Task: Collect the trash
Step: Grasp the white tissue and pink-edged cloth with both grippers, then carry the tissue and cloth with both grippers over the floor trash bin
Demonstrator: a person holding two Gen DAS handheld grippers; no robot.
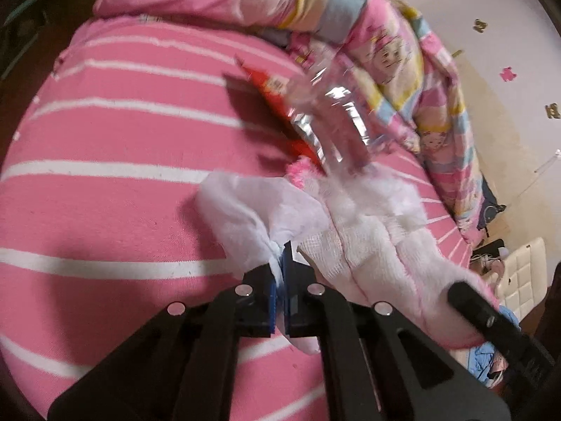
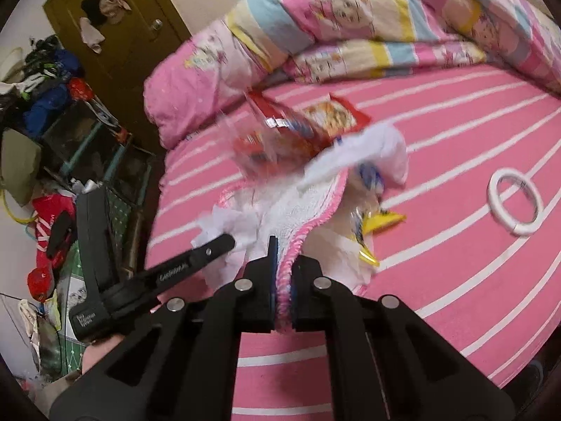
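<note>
Left wrist view: left gripper (image 1: 280, 263) pinched on thin white tissue (image 1: 245, 210), beside white pink-edged towel (image 1: 364, 231) cradling clear crinkled plastic wrapper (image 1: 326, 119). Best kept level, edges raised. Right wrist view: right gripper (image 2: 282, 270) clamped on the towel's pink hem; red snack packet (image 2: 336, 119) on pink white-striped bedsheet (image 2: 455, 263), white tape ring (image 2: 515, 203) near, olive door (image 2: 115, 17) beyond.
</note>
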